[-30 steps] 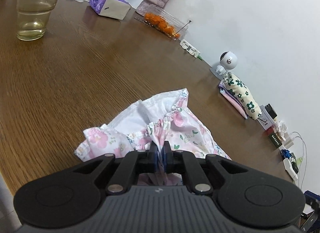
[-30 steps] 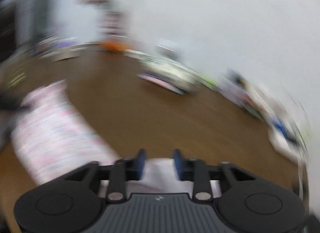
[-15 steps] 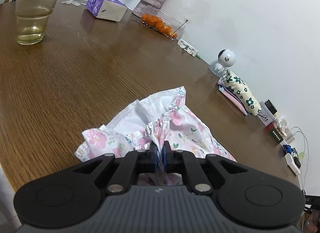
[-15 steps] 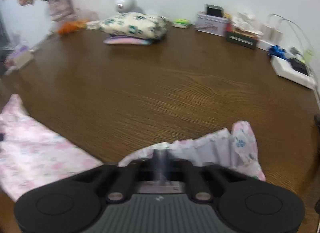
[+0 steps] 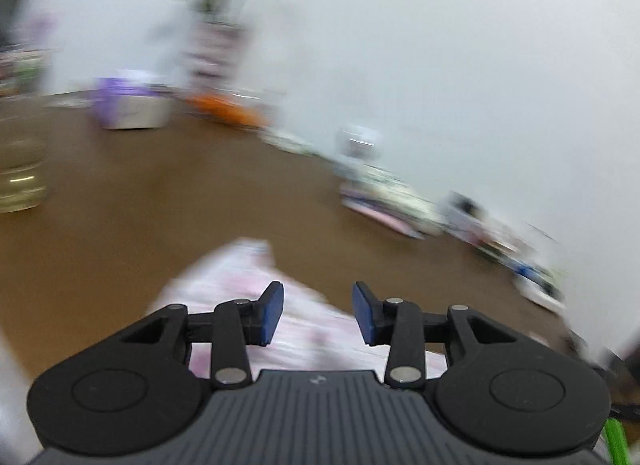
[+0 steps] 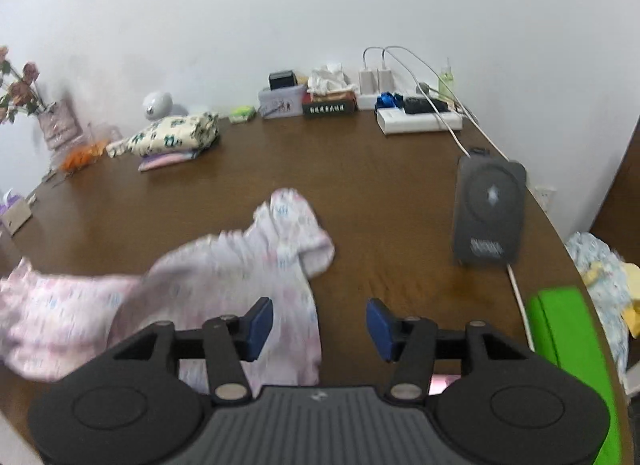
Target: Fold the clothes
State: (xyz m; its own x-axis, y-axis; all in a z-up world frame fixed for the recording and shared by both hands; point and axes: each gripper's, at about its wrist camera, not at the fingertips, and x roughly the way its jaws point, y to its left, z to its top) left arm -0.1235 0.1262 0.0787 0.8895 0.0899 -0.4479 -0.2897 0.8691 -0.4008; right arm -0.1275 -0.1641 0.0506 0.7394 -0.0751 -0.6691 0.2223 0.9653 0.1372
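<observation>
A pink floral garment (image 6: 224, 277) lies crumpled on the brown wooden table (image 6: 380, 193), stretching from the left edge toward the middle in the right wrist view. My right gripper (image 6: 319, 324) hovers over its right end, jaws opening, nothing between the blue pads. In the blurred left wrist view the same garment (image 5: 244, 285) lies below my left gripper (image 5: 318, 313), whose jaws are also opening and hold nothing.
A stack of folded clothes (image 6: 176, 137) sits at the back by the wall, near a vase of flowers (image 6: 56, 125). A dark device (image 6: 490, 209) with a cable lies at the right. Chargers and boxes (image 6: 416, 117) line the wall. A glass (image 5: 20, 173) stands at the left.
Both grippers were shut on the garment's cloth half a second ago; both have let go and opened. The left one has lifted away, and the right one has swung sideways.
</observation>
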